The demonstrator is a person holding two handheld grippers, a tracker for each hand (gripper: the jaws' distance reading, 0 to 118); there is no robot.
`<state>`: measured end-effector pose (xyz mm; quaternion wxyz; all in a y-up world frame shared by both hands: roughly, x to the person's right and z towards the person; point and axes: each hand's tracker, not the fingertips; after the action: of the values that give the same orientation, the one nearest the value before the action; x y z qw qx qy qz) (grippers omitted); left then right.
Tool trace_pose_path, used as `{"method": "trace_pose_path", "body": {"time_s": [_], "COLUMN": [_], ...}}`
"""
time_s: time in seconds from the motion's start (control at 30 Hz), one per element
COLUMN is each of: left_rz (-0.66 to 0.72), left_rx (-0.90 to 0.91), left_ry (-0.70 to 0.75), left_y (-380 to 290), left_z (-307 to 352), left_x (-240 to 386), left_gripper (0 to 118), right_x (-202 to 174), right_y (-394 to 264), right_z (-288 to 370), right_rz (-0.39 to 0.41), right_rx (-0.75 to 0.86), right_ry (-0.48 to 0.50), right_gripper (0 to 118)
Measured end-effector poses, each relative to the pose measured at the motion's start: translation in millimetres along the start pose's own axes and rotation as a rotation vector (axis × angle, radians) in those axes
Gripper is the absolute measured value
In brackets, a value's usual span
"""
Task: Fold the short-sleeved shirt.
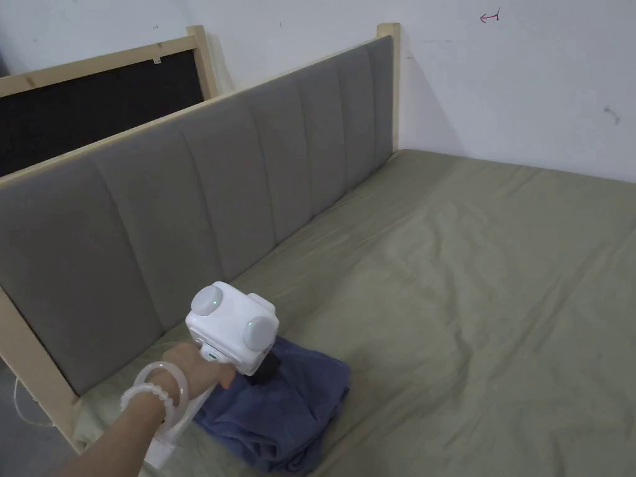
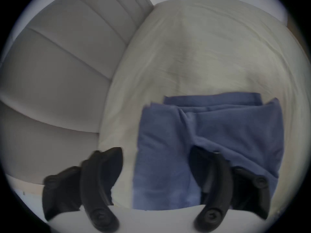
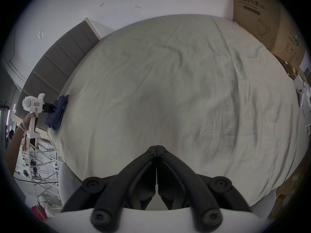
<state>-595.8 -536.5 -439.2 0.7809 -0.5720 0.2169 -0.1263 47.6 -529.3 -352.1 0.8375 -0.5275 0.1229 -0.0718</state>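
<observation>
The blue short-sleeved shirt (image 1: pixel 292 407) lies folded into a small bundle on the olive bed sheet (image 1: pixel 466 279), near the bed's corner by the headboard. My left gripper (image 1: pixel 268 367), held by a hand with bead bracelets, sits over the shirt's near edge. In the left gripper view the shirt (image 2: pixel 218 132) is a rough rectangle and the left gripper (image 2: pixel 156 156) is open: its right jaw is over the cloth, its left jaw over the sheet. My right gripper (image 3: pixel 156 148) is shut on nothing, above bare sheet, far from the shirt (image 3: pixel 58 114).
A grey padded headboard (image 1: pixel 186 205) in a pale wooden frame runs along the bed's left side, with a white wall (image 1: pixel 528 81) behind. A large cardboard box (image 3: pixel 262 18) stands at the bed's far right corner. The wrinkled sheet (image 3: pixel 168 85) stretches wide to the right.
</observation>
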Motion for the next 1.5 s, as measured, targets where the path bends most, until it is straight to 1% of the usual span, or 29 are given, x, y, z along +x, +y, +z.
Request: {"method": "trace_pose_path", "body": {"time_s": [0.03,0.07,0.17,0.2,0.23,0.27,0.3,0.33,0.37,0.5,0.57,0.67,0.73,0.77,0.8,0.87,0.9,0.93,1.03,1.07,1.1,1.13,1.17,1.2,1.23,1.37,1.43,1.47,1.5], "left_rz": [-0.003,-0.003,0.075,0.111,0.142,0.166,0.192,0.206,0.222,0.234,0.238,0.243,0.275,0.248,0.262,0.228,0.240,0.230,0.252,0.267,0.277,0.270,0.265,0.258,0.258,0.287,0.298,0.300,0.292], "left_rx": [0.028,0.047,0.062,0.067,0.097,0.148,0.195,0.222,0.246,0.303,0.384,0.494,0.543,0.589,0.614,0.707,0.742,0.790,0.936,0.962,0.975,1.003,1.005,1.015,1.052,1.082,1.079,1.074,1.071], "left_ry": [0.018,-0.009,-0.123,-0.170,-0.222,-0.279,-0.327,-0.339,-0.349,-0.547,-0.602,-0.606,-0.572,-0.552,-0.515,-0.461,-0.425,-0.413,-0.434,-0.433,-0.419,-0.420,-0.419,-0.420,-0.421,-0.401,-0.409,-0.461,-0.464], "left_y": [-2.8,-5.0,-8.9,-10.4,-13.4,-17.6,-22.7,-23.1,-28.3,-58.8,-72.7,-92.8,-101.0,-103.3,-106.5,-109.9,-114.0,-118.0,-129.9,-132.7,-131.9,-131.4,-130.6,-130.5,-132.7,-125.0,-120.4,-119.5,-118.6], "left_z": [6.0,7.6,34.2,49.9,62.7,78.0,93.7,103.7,120.5,183.9,211.4,258.3,288.5,300.5,313.9,340.5,354.5,366.0,401.2,411.8,420.7,427.7,433.2,438.8,443.5,460.7,464.4,465.2,468.0], "left_x": [-2.5,-8.1,-17.6,-19.5,-18.9,-16.2,-10.5,-4.6,5.5,58.7,82.7,118.6,139.2,147.3,155.3,170.0,176.9,181.7,191.9,194.4,196.2,198.2,199.6,201.3,202.1,202.9,201.8,199.3,198.9], "left_gripper": [96,99,99,97,78,49,15,1,0,0,0,0,0,0,0,0,0,0,0,11,33,70,98,113,117,117,117,117,117], "right_x": [1.5,3.1,2.6,2.3,1.8,1.0,0.1,-0.6,-0.2,1.4,2.0,0.8,1.0,0.6,-1.1,-7.9,-12.0,-14.6,-21.0,-23.3,-25.4,-26.4,-26.9,-28.3,-29.4,-33.7,-33.1,-32.3,-31.8], "right_y": [0.2,0.7,3.7,4.6,5.6,6.4,7.0,7.4,7.9,8.0,8.5,8.6,9.8,10.8,11.9,13.8,14.6,14.9,16.4,16.7,17.3,18.3,19.3,19.6,18.8,17.6,19.3,19.5,19.9], "right_z": [0.0,0.2,3.7,5.7,7.9,10.8,15.0,18.7,22.7,44.7,55.6,77.0,94.4,103.5,113.8,133.9,145.2,154.6,180.4,189.1,197.6,204.6,210.0,215.2,219.5,230.7,232.2,234.3,236.5], "right_rz": [-0.001,-0.004,-0.017,-0.019,-0.020,-0.021,-0.017,-0.017,-0.017,-0.049,-0.042,-0.022,-0.031,-0.035,-0.023,0.032,0.052,0.071,0.080,0.072,0.063,0.067,0.067,0.067,0.072,0.096,0.102,0.099,0.096], "right_rx": [-0.003,-0.004,0.010,0.020,0.029,0.040,0.054,0.065,0.079,0.158,0.179,0.264,0.327,0.375,0.411,0.508,0.561,0.607,0.743,0.790,0.828,0.857,0.882,0.896,0.916,0.995,1.005,1.011,1.012], "right_ry": [-0.001,-0.001,0.007,0.015,0.023,0.033,0.045,0.051,0.061,0.113,0.128,0.112,0.115,0.100,0.073,-0.013,-0.053,-0.072,-0.139,-0.162,-0.189,-0.193,-0.195,-0.209,-0.225,-0.300,-0.299,-0.290,-0.280], "right_gripper": [0,0,0,0,0,0,0,0,0,0,0,0,0,0,0,0,0,0,2,11,27,55,77,94,103,104,104,104,104]}}
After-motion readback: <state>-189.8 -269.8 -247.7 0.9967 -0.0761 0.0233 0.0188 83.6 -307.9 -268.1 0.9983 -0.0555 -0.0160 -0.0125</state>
